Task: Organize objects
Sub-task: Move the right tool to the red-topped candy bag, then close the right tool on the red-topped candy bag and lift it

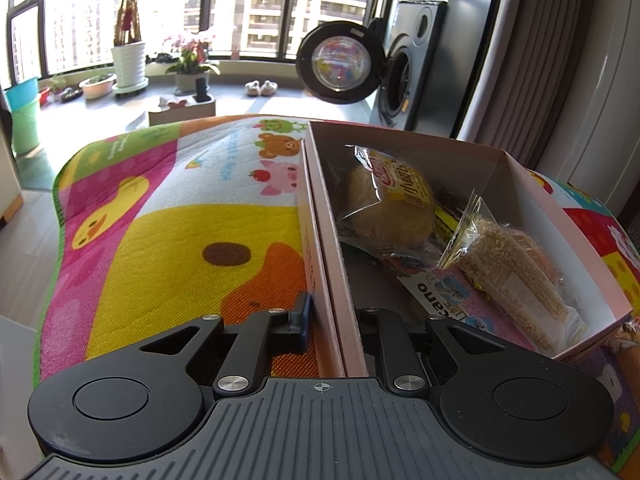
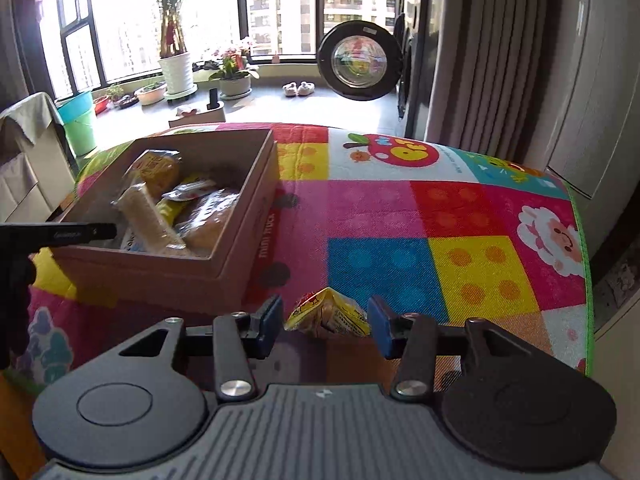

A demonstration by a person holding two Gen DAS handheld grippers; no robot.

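A pink cardboard box point(image 1: 320, 208) stands on a colourful play mat point(image 1: 180, 240) and holds a wrapped yellow bun point(image 1: 388, 200), a rice-crisp pack point(image 1: 516, 276) and other snack packets. My left gripper point(image 1: 334, 320) straddles the box's left wall and is shut on it; its inner finger is hidden behind the wall. In the right wrist view the box point(image 2: 240, 248) sits to the left. A yellow snack packet point(image 2: 328, 312) lies on the mat point(image 2: 440, 220), in front of the box. My right gripper point(image 2: 326, 322) is open around it, a blue pad on either side.
A washing machine with its round door point(image 2: 362, 66) swung open stands beyond the mat, beside a grey curtain point(image 2: 480, 60). Plant pots point(image 2: 176, 72) line the window. The mat's green edge point(image 2: 580, 240) runs down the right side. A bare stretch of mat lies right of the box.
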